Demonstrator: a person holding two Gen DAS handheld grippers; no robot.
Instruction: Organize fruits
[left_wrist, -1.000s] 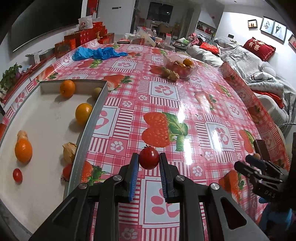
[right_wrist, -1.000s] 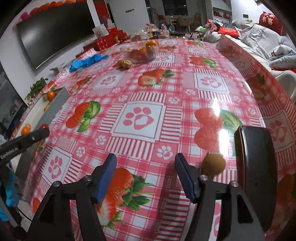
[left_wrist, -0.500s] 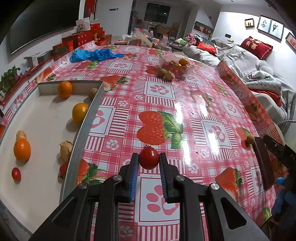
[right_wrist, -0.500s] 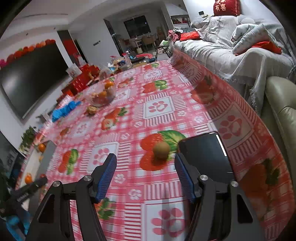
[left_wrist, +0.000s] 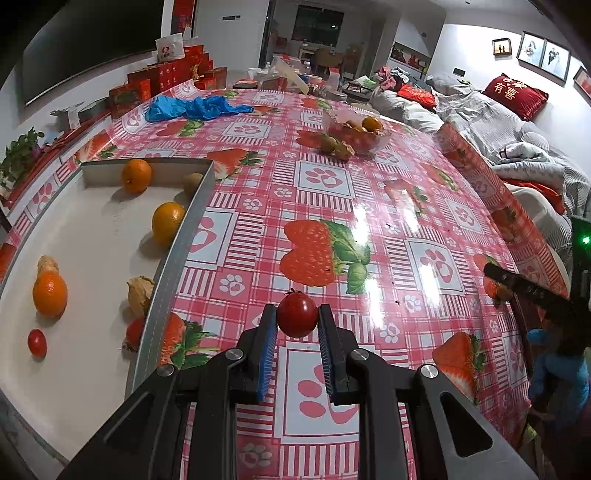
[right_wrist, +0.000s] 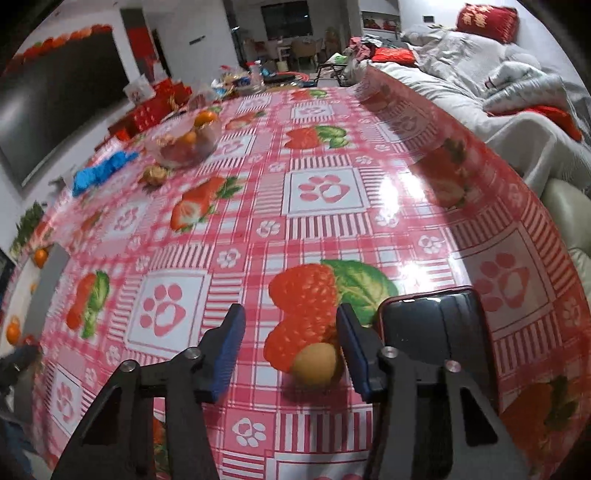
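Left side: grey tray (left_wrist: 184, 236) with oranges, a small tomato and husked fruit inside. Left gripper (left_wrist: 297, 334) sits just right of the tray wall, clamped on a cherry tomato (left_wrist: 297, 318); red, glossy, round, stem nub on top, held at the pad tips above the tablecloth (left_wrist: 369, 177). The tray lies to the gripper's left, so the drop needs a sideways carry over the wall.

Right side: right gripper (right_wrist: 290, 345) is over a small yellow-brown fruit (right_wrist: 316, 363) lying on the cloth just left of a dark phone (right_wrist: 432, 332). Jaws have just been closing, but the pads are not pressing yet; the fruit sits between them, hard against the right finger (right_wrist: 352, 350), with a clear gap to the left one. Fruit is roundish, slightly oval, long axis roughly across the jaws; matte skin, maybe a kiwi or longan, too blurred to say. The right hand is clearly the nearer one. Grip is off-centre and the phone edge is close, so closing may nudge the fruit.
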